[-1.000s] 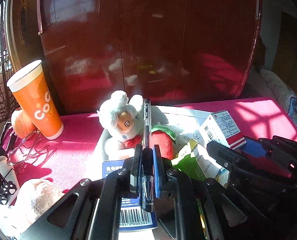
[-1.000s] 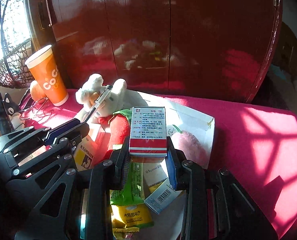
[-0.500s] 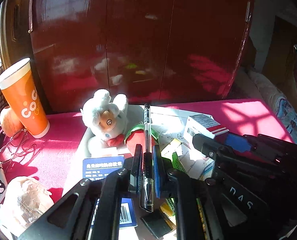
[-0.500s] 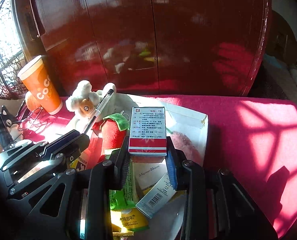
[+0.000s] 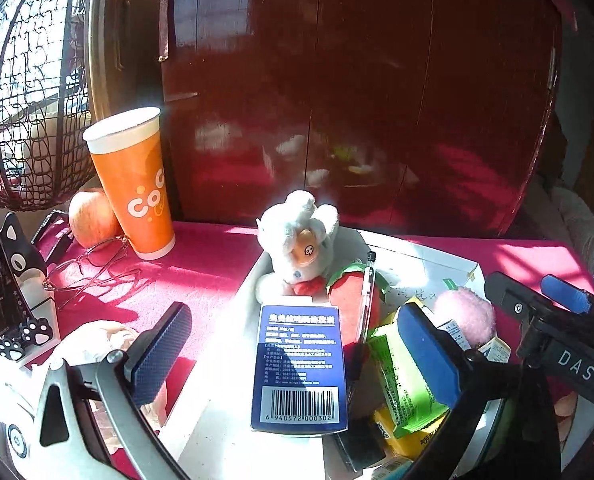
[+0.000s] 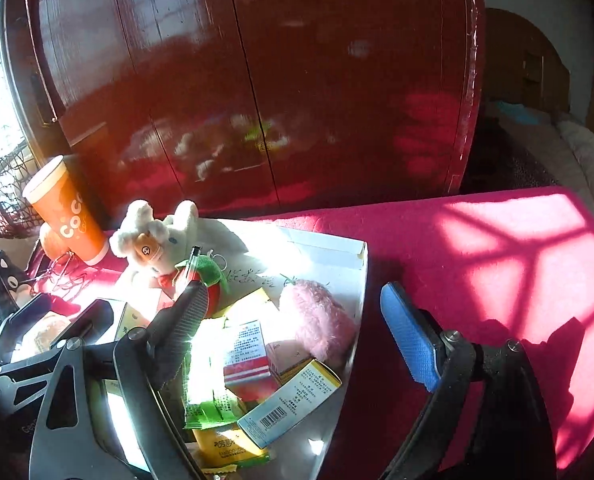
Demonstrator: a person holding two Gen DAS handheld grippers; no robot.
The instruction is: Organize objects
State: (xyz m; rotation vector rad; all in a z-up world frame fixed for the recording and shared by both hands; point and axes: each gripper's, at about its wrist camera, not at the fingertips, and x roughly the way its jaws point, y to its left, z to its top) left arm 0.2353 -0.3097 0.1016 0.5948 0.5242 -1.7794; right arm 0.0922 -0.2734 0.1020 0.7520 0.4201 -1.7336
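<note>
Left wrist: both claws (image 5: 293, 344) (image 6: 297, 320) wide, holding nothing.

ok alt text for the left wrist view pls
The left gripper, jaws wide open, hovers over a white tray crowded with a blue medicine box, pen and plush rabbit; an orange paper cup stands left.

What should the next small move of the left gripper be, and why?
Probably swing left toward the glasses. Both the left gripper and the right gripper are open and hold nothing; the pen and red-and-white box lie in the white box, while the glasses lie loose on the red cloth.
</note>
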